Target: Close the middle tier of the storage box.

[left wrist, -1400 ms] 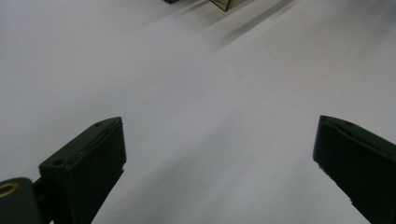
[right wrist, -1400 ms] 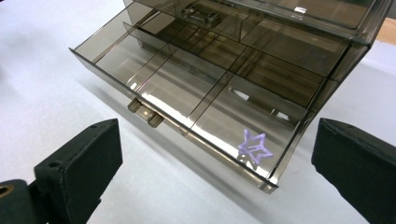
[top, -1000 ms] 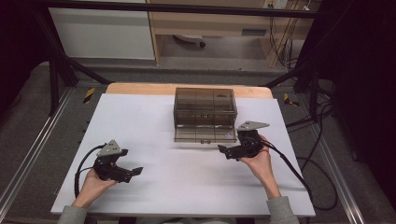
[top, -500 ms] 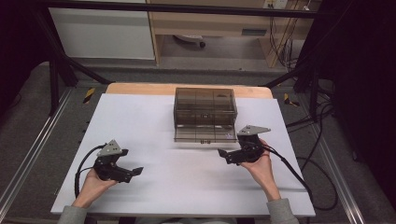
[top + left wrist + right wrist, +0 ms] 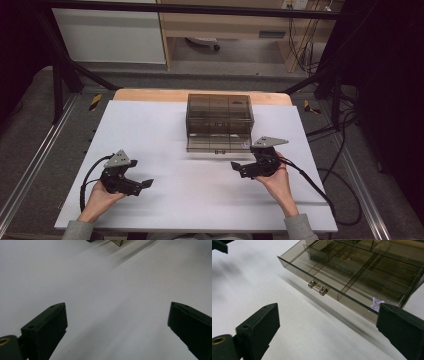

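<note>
Right tool spread wide, just off the pulled-out drawer front edge; left tool spread over bare table.

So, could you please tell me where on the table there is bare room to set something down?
The white table is bare left of the smoked organizer box, and between the left gripper and right gripper. The near edge between the forearms is free too. It is tighter at the right, where the open drawer sticks out beside the right gripper and holds a small purple item.
</note>
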